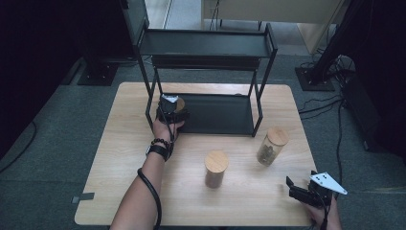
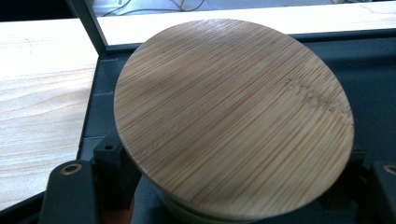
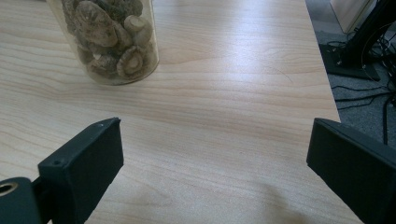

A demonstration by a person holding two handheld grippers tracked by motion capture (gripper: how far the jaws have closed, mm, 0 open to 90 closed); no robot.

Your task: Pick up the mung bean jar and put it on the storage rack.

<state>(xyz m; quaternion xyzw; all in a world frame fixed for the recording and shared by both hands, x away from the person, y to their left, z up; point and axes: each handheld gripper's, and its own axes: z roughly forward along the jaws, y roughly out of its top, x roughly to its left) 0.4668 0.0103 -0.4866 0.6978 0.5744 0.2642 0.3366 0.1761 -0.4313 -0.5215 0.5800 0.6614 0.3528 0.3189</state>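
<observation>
A jar with a round bamboo lid (image 2: 233, 116) is between the jaws of my left gripper (image 2: 228, 179), which is shut on it. In the high view this jar (image 1: 180, 104) is at the left end of the black rack's lower shelf (image 1: 220, 117), with the left gripper (image 1: 171, 114) and hand just in front of it. Whether the jar rests on the shelf is hidden. My right gripper (image 1: 293, 188) hovers open and holding nothing at the table's front right corner. From the right gripper (image 3: 215, 140), a glass jar of dried mushrooms (image 3: 109, 39) stands ahead on the left.
A two-level black rack (image 1: 210, 45) stands at the back of the wooden table (image 1: 124, 158). A bamboo-lidded jar (image 1: 216, 168) stands mid-table and the mushroom jar (image 1: 272, 146) to its right. Cables (image 3: 369, 93) lie on the floor beyond the right edge.
</observation>
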